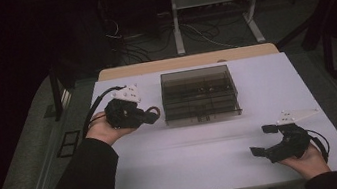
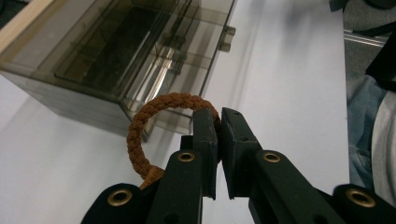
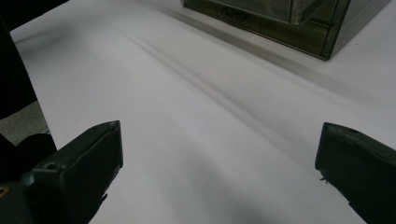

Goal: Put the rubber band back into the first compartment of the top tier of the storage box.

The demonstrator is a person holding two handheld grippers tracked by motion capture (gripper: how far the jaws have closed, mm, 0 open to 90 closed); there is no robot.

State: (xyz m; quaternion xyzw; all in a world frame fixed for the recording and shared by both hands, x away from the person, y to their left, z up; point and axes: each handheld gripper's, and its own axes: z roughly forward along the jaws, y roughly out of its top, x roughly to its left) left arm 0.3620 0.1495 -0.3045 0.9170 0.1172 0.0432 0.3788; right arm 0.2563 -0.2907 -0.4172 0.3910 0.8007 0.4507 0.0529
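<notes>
A dim lab or workshop recording station.
A white table [image 1: 207, 164] under the grippers; beyond it, loose cables [image 1: 197, 32] and metal desk legs [image 1: 176, 20] on grey floor.

No text, label, brand, number or sign can be read anywhere: not on the smoky clear box [image 2: 140, 56] ahead of the left jaws, not on the brown braided ring [image 2: 154, 116] pinched between them, and not on the white table [image 3: 196, 116] lying between the right jaws.

Organizer box [image 1: 200, 94] blocks centre (table front free).
</notes>
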